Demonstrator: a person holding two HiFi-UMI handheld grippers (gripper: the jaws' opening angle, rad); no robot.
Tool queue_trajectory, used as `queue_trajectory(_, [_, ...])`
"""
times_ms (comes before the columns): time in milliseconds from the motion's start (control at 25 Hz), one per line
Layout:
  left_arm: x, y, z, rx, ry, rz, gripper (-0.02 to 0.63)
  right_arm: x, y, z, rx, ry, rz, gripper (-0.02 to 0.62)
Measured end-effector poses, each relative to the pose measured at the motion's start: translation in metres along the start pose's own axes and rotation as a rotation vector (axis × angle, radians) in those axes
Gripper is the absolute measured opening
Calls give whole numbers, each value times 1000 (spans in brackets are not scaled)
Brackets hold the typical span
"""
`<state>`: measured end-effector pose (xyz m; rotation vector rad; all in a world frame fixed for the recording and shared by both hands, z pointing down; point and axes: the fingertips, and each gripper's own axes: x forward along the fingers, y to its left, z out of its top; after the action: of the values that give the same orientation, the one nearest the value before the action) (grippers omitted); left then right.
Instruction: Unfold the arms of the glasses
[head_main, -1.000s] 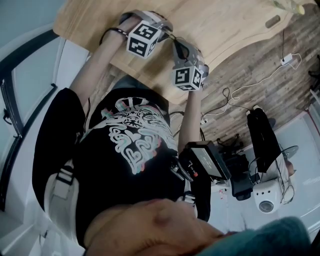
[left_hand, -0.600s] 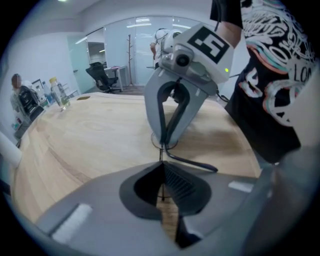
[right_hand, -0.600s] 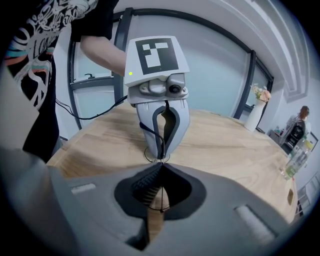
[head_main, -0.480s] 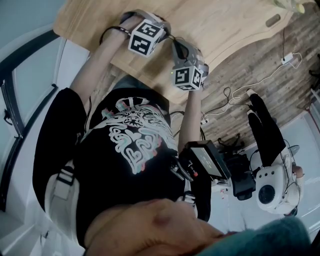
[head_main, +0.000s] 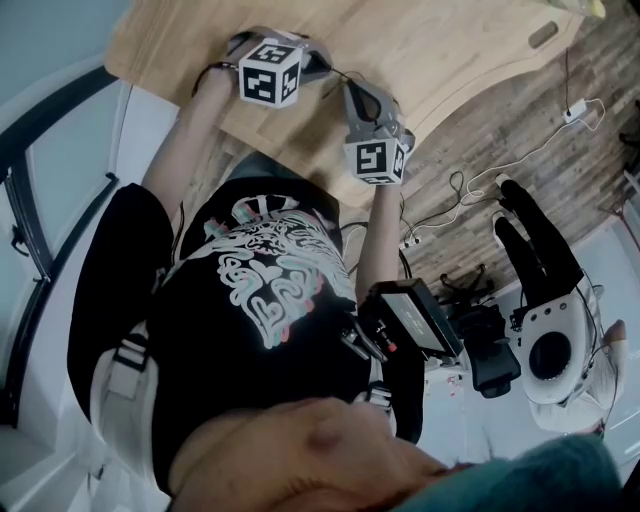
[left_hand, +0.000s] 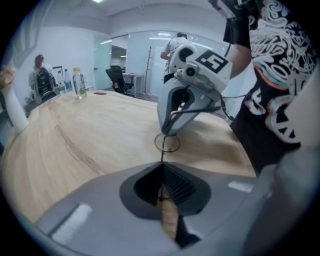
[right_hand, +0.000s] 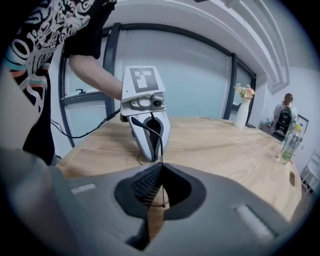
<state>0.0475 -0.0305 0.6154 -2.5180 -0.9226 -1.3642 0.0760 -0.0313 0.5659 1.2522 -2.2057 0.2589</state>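
While the glasses (left_hand: 167, 143) hang pinched from 2 sides, the unfolding looks barely begun.
At the left gripper (left_hand: 163, 169), the jaws are pressed together on a thin wire of the frame; the round rim sits just beyond the tips, low over the wooden table (left_hand: 85, 140), touching it or not I cannot tell. Opposite, the right gripper (left_hand: 169, 131) is likewise clamped on thin wire. Gripping from both sides probably lets 1 hand steady the frame while the other swings an arm out on its hinge.
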Motion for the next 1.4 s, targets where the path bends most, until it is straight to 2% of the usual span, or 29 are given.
queue_trajectory(280, [-4,0,-7,-26,-35,41,-6,-15,-5,-1,85,-79,-21,-2])
queue_trajectory(400, [-8,0,-8,-44,-78,50,-6,-20,-7,-8,139,-63,-29,0])
queue_trajectory(560, [-13,-2,-6,-44,-149,64,-6,-19,-9,-8,144,-63,-34,-2])
queue_trajectory(720, [-25,-6,-2,-117,-286,59,-6,-19,-9,-9,156,-59,-37,-2])
queue_trajectory(840, [-39,-5,8,-138,-363,53,-5,-19,-9,-9,163,-64,-39,0])
queue_trajectory(1040, [-48,-12,6,-154,-402,72,-5,-15,-6,-7,160,-61,-31,0])
queue_trajectory(1240, [-63,-15,10,-193,-488,109,-3,-16,-5,-8,171,-48,-29,0])
queue_trajectory(1400, [-68,-16,7,-212,-503,130,-3,-15,-6,-8,161,-52,-35,0])
